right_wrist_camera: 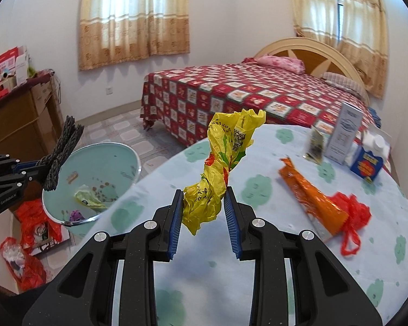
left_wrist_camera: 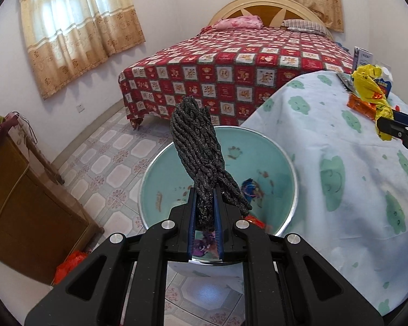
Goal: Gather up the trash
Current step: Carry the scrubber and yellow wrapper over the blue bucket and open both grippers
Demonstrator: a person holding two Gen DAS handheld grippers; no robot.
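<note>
My left gripper (left_wrist_camera: 205,212) is shut on a bundle of dark grey rope (left_wrist_camera: 201,146) and holds it above a light blue bin (left_wrist_camera: 160,163) that has some trash in it. The rope (right_wrist_camera: 61,146) and bin (right_wrist_camera: 117,163) also show in the right wrist view, with the left gripper (right_wrist_camera: 34,169) at the far left. My right gripper (right_wrist_camera: 204,206) is shut on a crumpled yellow plastic bag (right_wrist_camera: 220,168) above the table (right_wrist_camera: 258,258). That bag (left_wrist_camera: 371,89) and the right gripper (left_wrist_camera: 386,127) show in the left wrist view.
An orange wrapper (right_wrist_camera: 310,198), a red plastic bag (right_wrist_camera: 353,212), a white carton (right_wrist_camera: 344,133), a blue-and-white box (right_wrist_camera: 368,160) and a small dark packet (right_wrist_camera: 315,146) lie on the table. A bed (right_wrist_camera: 244,100) stands behind. A wooden cabinet (left_wrist_camera: 19,198) and red bags (right_wrist_camera: 32,225) are at left.
</note>
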